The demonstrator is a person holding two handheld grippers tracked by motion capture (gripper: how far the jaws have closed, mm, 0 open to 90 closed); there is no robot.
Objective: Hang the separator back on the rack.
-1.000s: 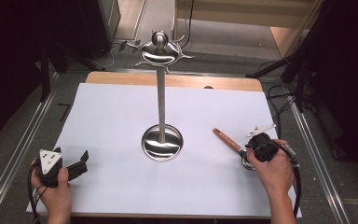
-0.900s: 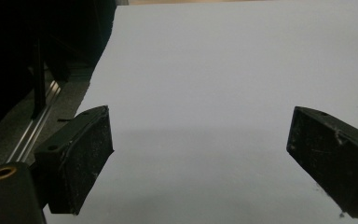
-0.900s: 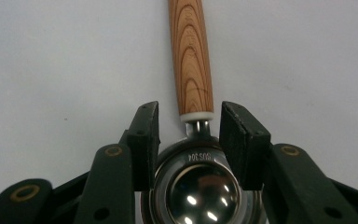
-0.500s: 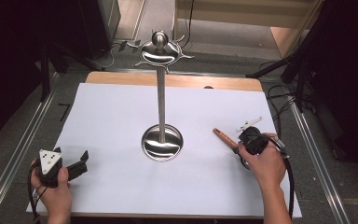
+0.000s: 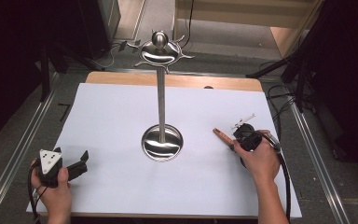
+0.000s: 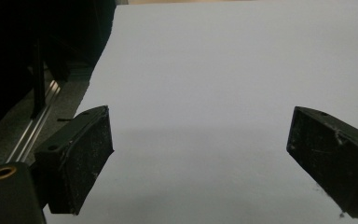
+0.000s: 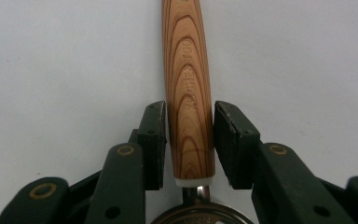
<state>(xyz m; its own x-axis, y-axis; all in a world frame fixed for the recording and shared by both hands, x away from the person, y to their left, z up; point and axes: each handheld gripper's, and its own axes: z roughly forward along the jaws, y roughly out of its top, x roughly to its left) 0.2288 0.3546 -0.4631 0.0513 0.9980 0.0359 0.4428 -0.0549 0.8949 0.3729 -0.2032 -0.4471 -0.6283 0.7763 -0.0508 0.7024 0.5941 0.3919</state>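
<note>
A white sheet (image 5: 121,121) covers the light wooden table (image 5: 177,80), with grey speckled floor (image 5: 32,121) and metal rails (image 5: 14,158) at left and right, and dark curtains (image 5: 9,56) beyond.

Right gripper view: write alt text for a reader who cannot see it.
The right gripper, its two black jaws closed on the lower end of a wood-grain utensil handle, which lies on the white table sheet. Below the grip a white collar joins the handle to a round metal part, cut off by the picture's edge.
</note>
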